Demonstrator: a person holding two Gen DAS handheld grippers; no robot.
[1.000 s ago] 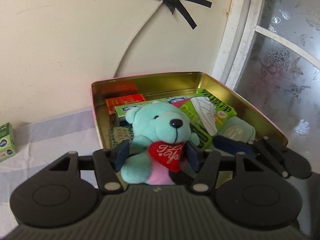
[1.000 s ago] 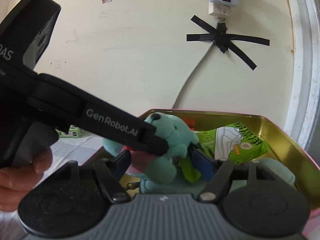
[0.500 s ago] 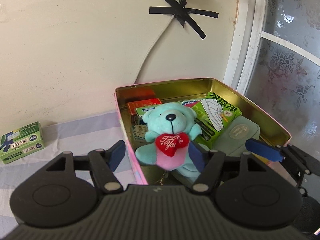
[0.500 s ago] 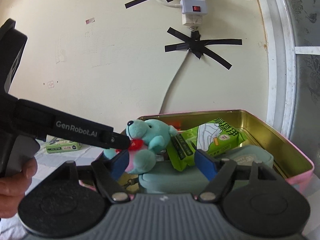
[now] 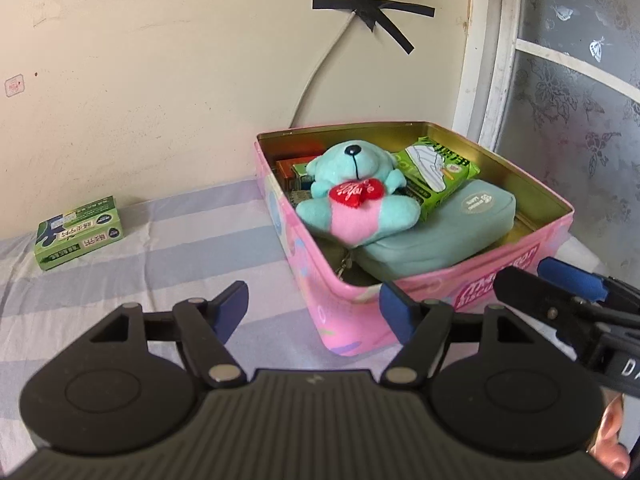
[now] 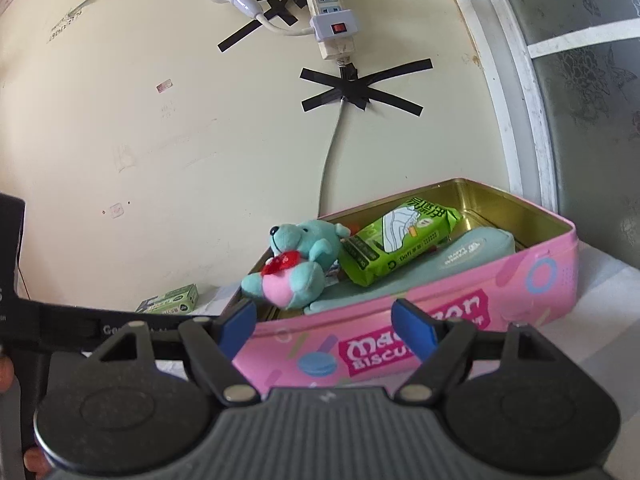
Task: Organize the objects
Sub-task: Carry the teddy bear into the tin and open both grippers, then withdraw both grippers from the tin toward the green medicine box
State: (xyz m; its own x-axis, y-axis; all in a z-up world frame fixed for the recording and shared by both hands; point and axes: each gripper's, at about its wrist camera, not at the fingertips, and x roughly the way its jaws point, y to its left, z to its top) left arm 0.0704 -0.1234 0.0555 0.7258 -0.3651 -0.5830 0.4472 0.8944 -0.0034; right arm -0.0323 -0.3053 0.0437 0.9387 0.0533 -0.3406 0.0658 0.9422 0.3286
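Observation:
A teal teddy bear [image 5: 356, 200] [image 6: 294, 264] with a red heart lies in the pink biscuit tin [image 5: 472, 280] [image 6: 460, 300], on top of a teal pouch [image 5: 452, 232] [image 6: 452, 258], a green snack pack [image 5: 436, 176] [image 6: 400, 244] and small boxes. My left gripper [image 5: 314, 308] hangs in front of the tin's near corner, jaws opening, nothing between them. My right gripper [image 6: 324, 322] is in front of the tin's long side, jaws opening and empty too. In the left wrist view its blue fingertips [image 5: 568, 274] show at the right edge.
A small green box [image 5: 78, 234] [image 6: 170, 300] sits on the striped cloth [image 5: 160, 272] left of the tin, near the wall. A taped cable [image 5: 320, 68] and power strip [image 6: 332, 20] hang on the wall behind. A frosted window [image 5: 580, 80] stands right of the tin.
Both grippers let go of the teddy bear and drew back out of the tin, opening wider. The bear now rests in the tin, and the tin's outer sides have come into view.

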